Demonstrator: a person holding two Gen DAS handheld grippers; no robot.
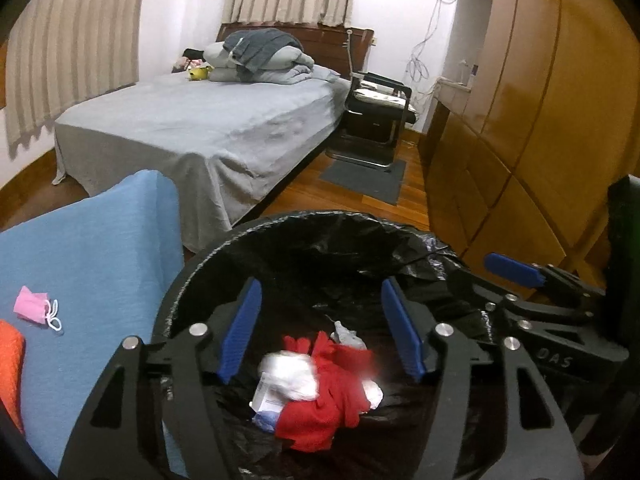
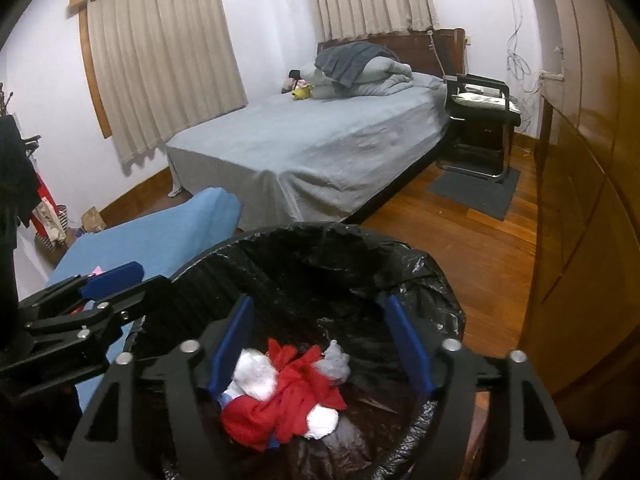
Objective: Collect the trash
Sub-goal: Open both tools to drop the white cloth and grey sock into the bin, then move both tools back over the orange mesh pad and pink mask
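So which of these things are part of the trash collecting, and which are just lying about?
Part of the job:
- bin with black liner
- red cloth and white wads inside
- pink mask on blue cover, possibly next
- both grippers, open

Lying about:
- bed
- chair
- wardrobe

"oas" on the right tongs (image 1: 516,276).

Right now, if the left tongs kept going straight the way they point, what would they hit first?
Probably the trash pile in the bin: the red cloth and white wad lie right below the open left tongs. Nothing sits between the fingers. Depth is unclear; a shallower line would meet the bin liner instead.
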